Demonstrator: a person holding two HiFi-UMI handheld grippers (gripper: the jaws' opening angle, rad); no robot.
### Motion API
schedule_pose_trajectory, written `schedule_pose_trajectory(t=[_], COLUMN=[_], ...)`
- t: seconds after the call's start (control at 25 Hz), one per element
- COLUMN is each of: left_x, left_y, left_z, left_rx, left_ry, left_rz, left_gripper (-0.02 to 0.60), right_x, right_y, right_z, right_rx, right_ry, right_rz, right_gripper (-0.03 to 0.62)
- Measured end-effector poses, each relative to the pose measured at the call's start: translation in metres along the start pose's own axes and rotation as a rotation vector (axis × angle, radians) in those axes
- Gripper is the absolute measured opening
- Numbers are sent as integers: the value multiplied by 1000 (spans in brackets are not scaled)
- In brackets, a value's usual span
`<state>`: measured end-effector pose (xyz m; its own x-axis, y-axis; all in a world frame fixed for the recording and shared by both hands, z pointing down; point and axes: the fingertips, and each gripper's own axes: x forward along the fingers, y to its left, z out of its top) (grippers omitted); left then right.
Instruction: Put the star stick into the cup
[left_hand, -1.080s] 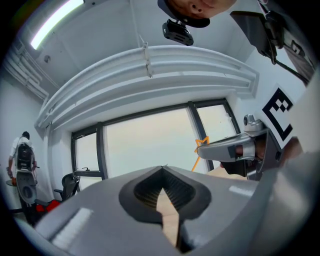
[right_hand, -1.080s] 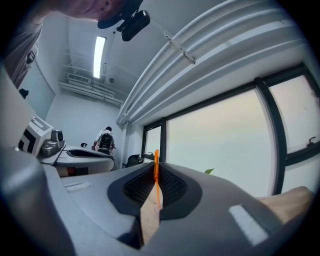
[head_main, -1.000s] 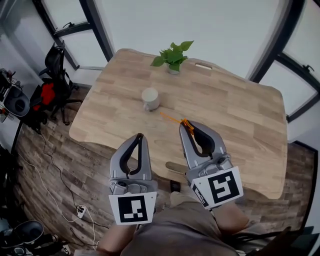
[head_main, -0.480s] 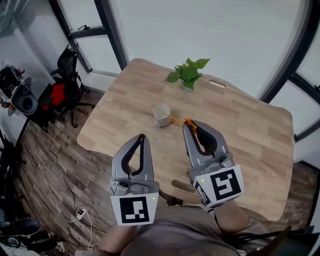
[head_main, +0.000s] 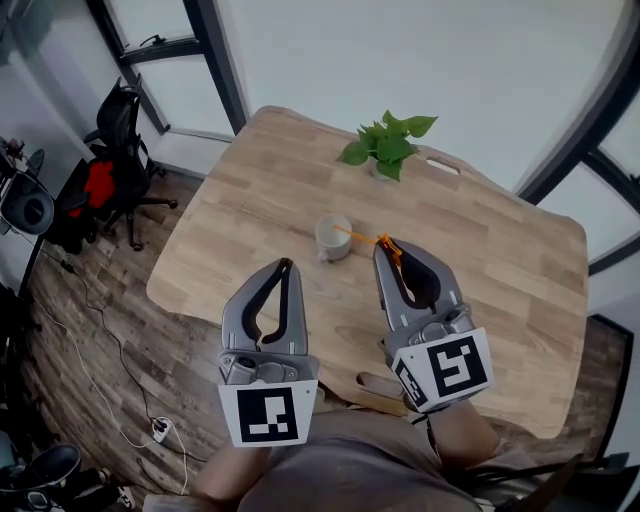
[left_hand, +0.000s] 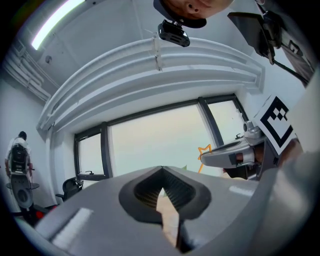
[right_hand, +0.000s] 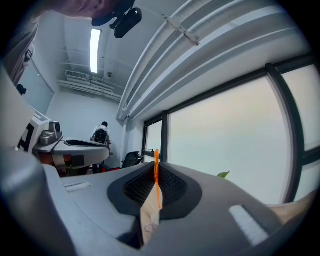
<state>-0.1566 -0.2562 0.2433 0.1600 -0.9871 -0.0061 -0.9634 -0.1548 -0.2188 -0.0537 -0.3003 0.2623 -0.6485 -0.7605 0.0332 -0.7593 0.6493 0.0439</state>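
Note:
A white cup stands near the middle of the wooden table. My right gripper is shut on the orange star stick just right of the cup. The stick's thin end reaches left to the cup's rim. In the right gripper view the stick stands upright between the closed jaws of that gripper. The left gripper view shows the star outline just above the right gripper's tip. My left gripper is shut and empty, near the table's front edge, below and left of the cup.
A small potted plant stands at the table's far edge behind the cup. An office chair and cables lie on the wood floor to the left. A person stands far off in the room.
My right gripper has carried the stick left toward the cup. Its thin end now reaches the cup's rim. The left gripper has stayed shut and low.

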Motion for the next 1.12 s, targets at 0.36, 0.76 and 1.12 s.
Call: schedule_pose_trajectory(t=[0.36,0.76,1.12], left_x=[44,80,97], left_y=[15,16,18], left_z=[-48,-101,-138], left_rx=[-67,-29,-81], left_ry=[82,181,241], left_rz=[-66,-153,-172], left_gripper=[1,1,1], right_x=[45,83,98], right_y=[-8,-15,-19], right_z=[-45,-101,-137], right_rx=[35,86,122], right_ry=[118,239,297], right_rz=[-21,-31,-40], right_gripper=[47,48,48])
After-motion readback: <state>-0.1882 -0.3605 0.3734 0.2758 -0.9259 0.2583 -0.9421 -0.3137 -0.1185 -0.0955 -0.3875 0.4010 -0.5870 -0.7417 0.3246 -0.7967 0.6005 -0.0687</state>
